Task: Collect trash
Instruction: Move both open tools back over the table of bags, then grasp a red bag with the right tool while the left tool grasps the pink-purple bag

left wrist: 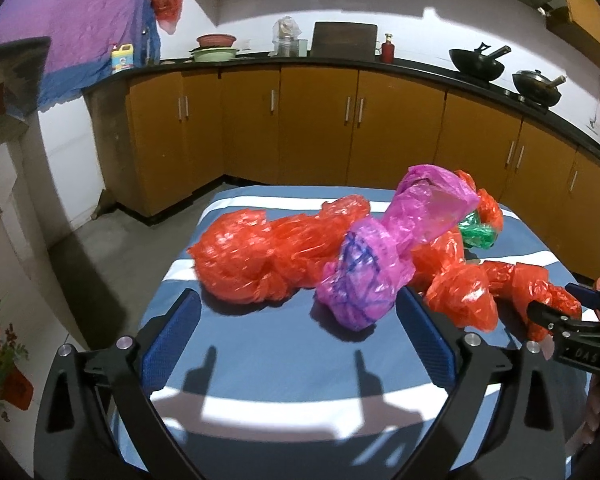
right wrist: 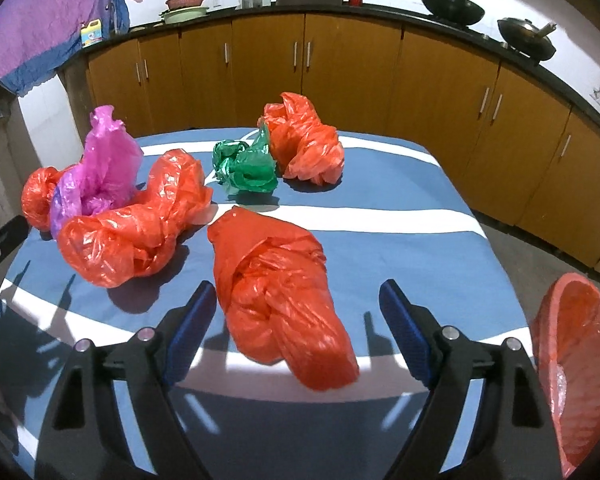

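Crumpled plastic bags lie on a blue and white striped table (right wrist: 400, 248). In the right wrist view a red bag (right wrist: 284, 300) lies between the open fingers of my right gripper (right wrist: 296, 308). Behind it are a second red bag (right wrist: 136, 232), a pink bag (right wrist: 104, 168), a green bag (right wrist: 246, 168) and a far red bag (right wrist: 308, 140). In the left wrist view my left gripper (left wrist: 296, 312) is open, with the pink bag (left wrist: 368, 276) just past its fingertips and a red bag (left wrist: 256, 256) to the left. The right gripper (left wrist: 572, 320) shows at the right edge.
A red bin lined with a red bag (right wrist: 580, 364) stands off the table's right edge. Wooden cabinets (right wrist: 340, 64) under a black counter with two woks (right wrist: 452, 8) run behind the table. A purple curtain (left wrist: 80, 20) hangs at the left.
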Available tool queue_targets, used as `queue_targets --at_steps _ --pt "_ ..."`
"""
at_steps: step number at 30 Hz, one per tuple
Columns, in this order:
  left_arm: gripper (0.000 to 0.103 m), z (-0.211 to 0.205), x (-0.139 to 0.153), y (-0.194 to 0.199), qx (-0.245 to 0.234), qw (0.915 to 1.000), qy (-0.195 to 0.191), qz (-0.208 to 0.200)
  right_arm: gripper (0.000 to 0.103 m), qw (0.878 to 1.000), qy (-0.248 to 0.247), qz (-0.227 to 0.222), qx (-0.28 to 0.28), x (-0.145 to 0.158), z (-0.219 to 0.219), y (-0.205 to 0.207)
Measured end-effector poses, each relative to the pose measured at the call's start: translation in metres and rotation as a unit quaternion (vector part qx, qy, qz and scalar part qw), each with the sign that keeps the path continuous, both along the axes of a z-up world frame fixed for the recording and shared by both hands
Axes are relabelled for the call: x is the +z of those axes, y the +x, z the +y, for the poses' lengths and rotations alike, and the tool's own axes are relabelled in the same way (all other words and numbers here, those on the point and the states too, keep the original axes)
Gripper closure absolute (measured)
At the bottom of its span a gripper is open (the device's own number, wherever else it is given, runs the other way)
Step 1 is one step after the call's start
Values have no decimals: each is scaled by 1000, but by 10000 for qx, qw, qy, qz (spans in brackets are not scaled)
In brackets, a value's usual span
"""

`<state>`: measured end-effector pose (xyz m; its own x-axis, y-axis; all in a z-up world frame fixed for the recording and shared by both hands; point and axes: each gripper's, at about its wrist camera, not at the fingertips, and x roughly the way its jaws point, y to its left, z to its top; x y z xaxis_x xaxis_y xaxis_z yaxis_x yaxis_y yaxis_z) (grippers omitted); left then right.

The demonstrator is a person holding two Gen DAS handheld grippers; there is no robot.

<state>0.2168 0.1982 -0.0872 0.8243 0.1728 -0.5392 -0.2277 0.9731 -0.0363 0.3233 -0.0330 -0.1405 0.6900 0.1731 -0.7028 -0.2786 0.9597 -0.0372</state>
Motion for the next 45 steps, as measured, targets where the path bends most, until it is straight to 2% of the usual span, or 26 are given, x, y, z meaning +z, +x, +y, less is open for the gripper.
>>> queue_targets --at_steps 3,4,6,9,14,19,23,29,31,37,39,45 --pt "5 -5 1 8 -48 10000 41 -15 24 9999 71 85 99 -2 3 5" --pt "5 -6 1 10 -58 10000 31 -22 28 9998 93 127 123 -3 3 6" --pt "5 -8 2 15 -71 10000 17 -21 46 9995 158 217 156 -5 3 8" --pt "5 -11 1 23 -106 9999 10 10 52 9990 318 276 121 -6 -2 10" --pt "5 -18 -3 41 -159 9996 146 160 53 9990 372 222 56 -4 -11 5" --pt "6 -21 -5 55 -248 9991 117 331 53 9988 448 203 -73 -2 -26 3" --pt "17 -21 -11 65 -327 9978 22 580 53 9983 494 236 -174 -3 -35 3" --pt "34 -19 -15 71 -424 9962 -202 730 53 9979 546 262 -214 -4 -42 1" --pt "44 -20 -16 71 -470 9958 -251 748 53 9979 551 256 -223 -4 -44 0" --pt "55 -22 -15 64 -452 9962 -286 683 54 9978 561 206 -272 0 -51 -6" --pt "63 -22 -14 59 -431 9964 -313 666 54 9978 566 189 -286 1 -53 -8" --pt "68 -21 -7 48 -385 9968 -347 602 55 9976 580 128 -342 9 -62 -19"
